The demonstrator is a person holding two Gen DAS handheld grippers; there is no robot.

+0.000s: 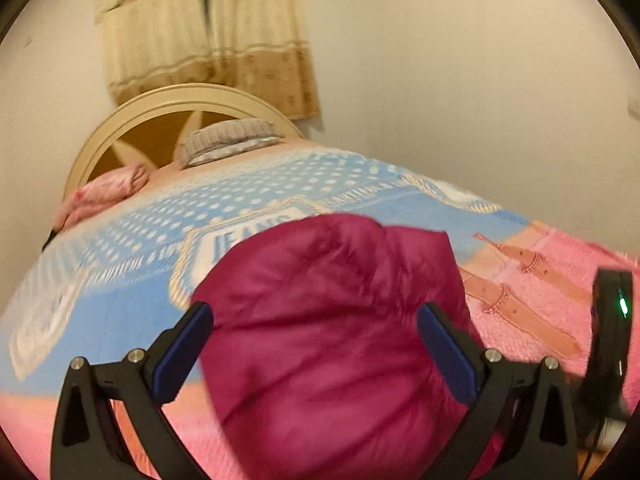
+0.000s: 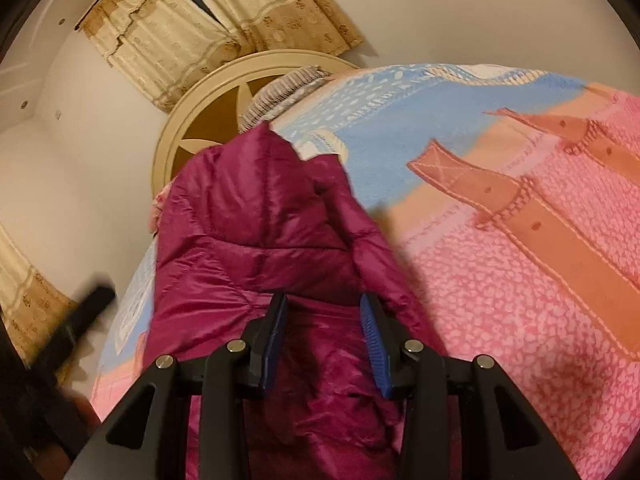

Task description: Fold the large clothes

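Magenta padded jacket (image 2: 256, 216) lay part-folded on the bed (image 2: 520, 280).
I held both tongs, left (image 1: 314, 332) and right (image 2: 324, 320), released above it; next I needed a hem grip.

Home bedroom: bed (image 1: 280, 184), headboard (image 1: 132, 116), curtains (image 1: 192, 32).

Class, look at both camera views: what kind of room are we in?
Most likely a bedroom: a bed with a curved headboard, pillows and a patterned bedspread, and a curtained window behind.
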